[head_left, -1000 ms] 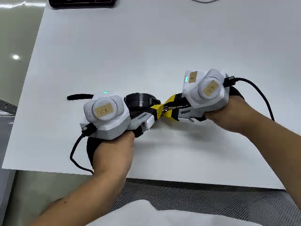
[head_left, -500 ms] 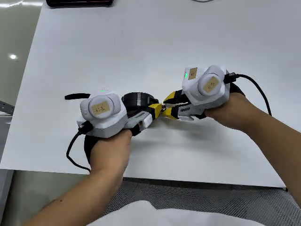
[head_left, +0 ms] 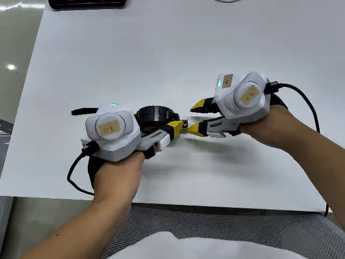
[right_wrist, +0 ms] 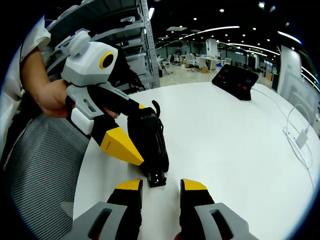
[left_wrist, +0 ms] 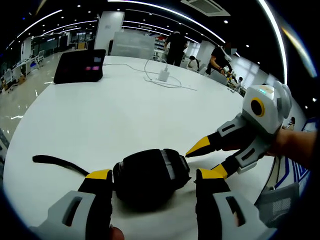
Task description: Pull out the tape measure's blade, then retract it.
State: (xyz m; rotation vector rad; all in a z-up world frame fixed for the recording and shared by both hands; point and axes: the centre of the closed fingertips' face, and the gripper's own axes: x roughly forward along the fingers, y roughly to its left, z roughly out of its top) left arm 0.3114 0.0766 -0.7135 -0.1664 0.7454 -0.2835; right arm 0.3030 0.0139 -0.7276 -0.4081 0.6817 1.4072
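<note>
A black tape measure (head_left: pixel 156 115) lies on the white table (head_left: pixel 161 48), its wrist strap (head_left: pixel 83 111) trailing to the left. My left gripper (head_left: pixel 163 128) is shut on the case, which sits between both pads in the left gripper view (left_wrist: pixel 150 175). My right gripper (head_left: pixel 195 117) is open, its yellow tips just right of the case. In the right gripper view the blade's end hook (right_wrist: pixel 156 178) sits at the case mouth, just ahead of the gap in the right gripper (right_wrist: pixel 161 187). No blade is drawn out.
A dark tablet (left_wrist: pixel 79 66) stands at the table's far edge. A white charger (left_wrist: pixel 163 76) with its cable lies farther back. The table's near edge (head_left: pixel 161 198) runs close under my hands. Each gripper trails a black cable (head_left: pixel 302 105).
My right gripper's jaws have spread apart and it has drawn back slightly from the case. The left gripper keeps its hold on the tape measure.
</note>
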